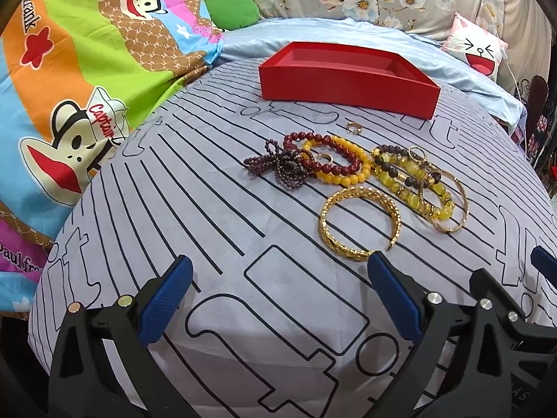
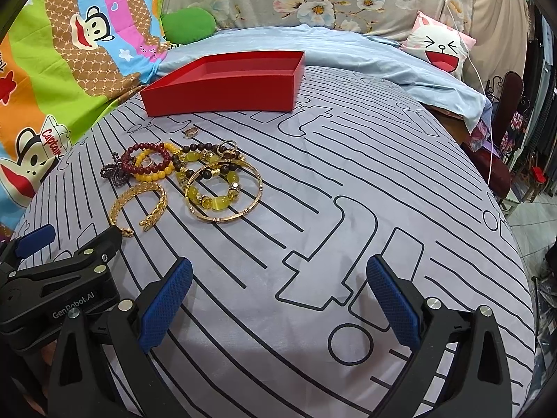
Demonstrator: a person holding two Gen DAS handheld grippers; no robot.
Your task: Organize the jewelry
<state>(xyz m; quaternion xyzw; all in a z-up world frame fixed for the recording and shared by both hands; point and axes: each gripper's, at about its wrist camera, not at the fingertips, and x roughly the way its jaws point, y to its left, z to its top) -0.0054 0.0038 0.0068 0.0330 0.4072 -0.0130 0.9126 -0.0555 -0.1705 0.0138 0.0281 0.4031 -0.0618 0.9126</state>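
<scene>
Both grippers, left gripper [image 1: 278,292] and right gripper [image 2: 278,292], hung spread apart at frame bottom; bracelets [image 1: 358,174] sat mid-frame, red box [image 1: 348,80] beyond, seemingly empty.

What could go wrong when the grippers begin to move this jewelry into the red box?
1. The dark red bead bracelet and the yellow bead bracelet overlap, so lifting one may drag the other.
2. The small gold ring lies flat on soft striped cloth; the wide pads may pinch fabric instead.
3. The open gold cuff could slip from the grip.
</scene>
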